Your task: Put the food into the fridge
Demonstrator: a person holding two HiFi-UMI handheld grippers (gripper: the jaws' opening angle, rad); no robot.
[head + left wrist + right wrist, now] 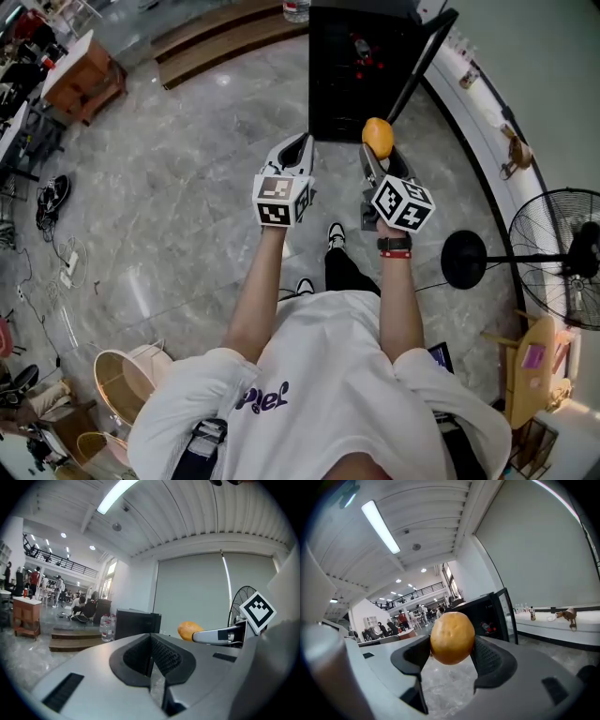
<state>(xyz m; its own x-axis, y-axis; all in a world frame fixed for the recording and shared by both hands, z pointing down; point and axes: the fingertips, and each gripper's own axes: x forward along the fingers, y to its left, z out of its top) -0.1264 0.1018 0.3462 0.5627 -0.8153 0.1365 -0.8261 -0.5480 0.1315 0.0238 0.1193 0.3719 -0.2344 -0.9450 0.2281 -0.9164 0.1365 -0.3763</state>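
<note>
right gripper (451,654): jaws squeezing round orange food (452,637) | left gripper (152,660): jaws pressed together, holding nothing | fridge (342,89): door (424,64) swung wide, bare floor (187,169) in front

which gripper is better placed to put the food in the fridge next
Right. The right gripper clamps the round orange food and points at the open fridge ahead; the left gripper is shut and empty.
</note>
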